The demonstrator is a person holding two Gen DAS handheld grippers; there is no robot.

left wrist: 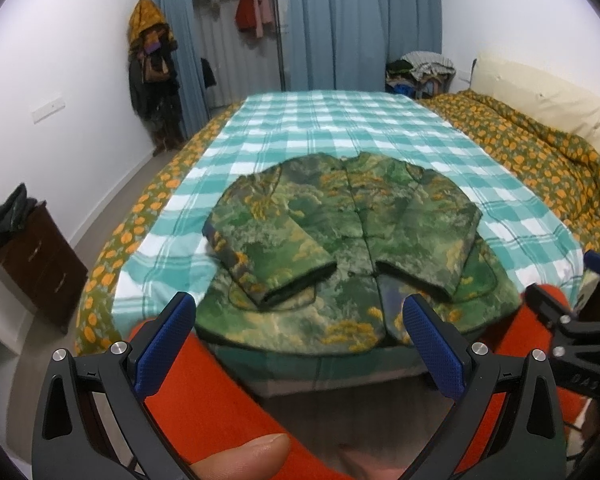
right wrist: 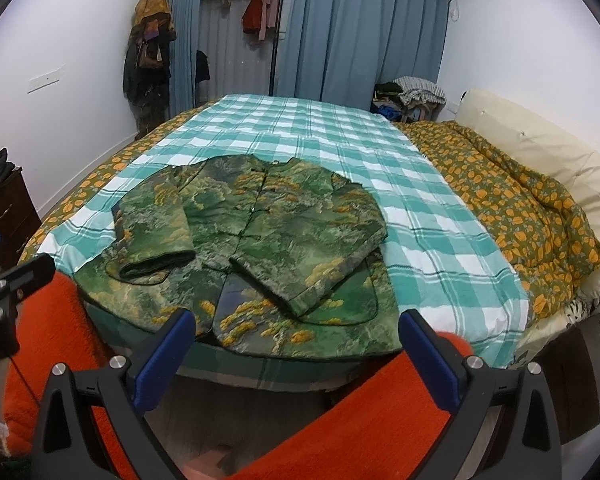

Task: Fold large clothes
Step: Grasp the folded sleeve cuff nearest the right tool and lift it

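The green patterned jacket [left wrist: 340, 240] is lying at the bed's near edge [right wrist: 284, 368], sleeves folded across its front, just ahead of both hand-held grippers: left [left wrist: 300, 344] and right [right wrist: 296, 352] are gaping wide, gripping nothing. Checked blanket [right wrist: 320, 132] is stretching clear beyond.

the jacket [left wrist: 340, 232] is made of padded, woven-patterned cloth with a faint sheen. the checked blanket [left wrist: 340, 128] is seen as soft matt cloth. the left claw [left wrist: 300, 344] pads are textured blue rubber on matt black plastic.
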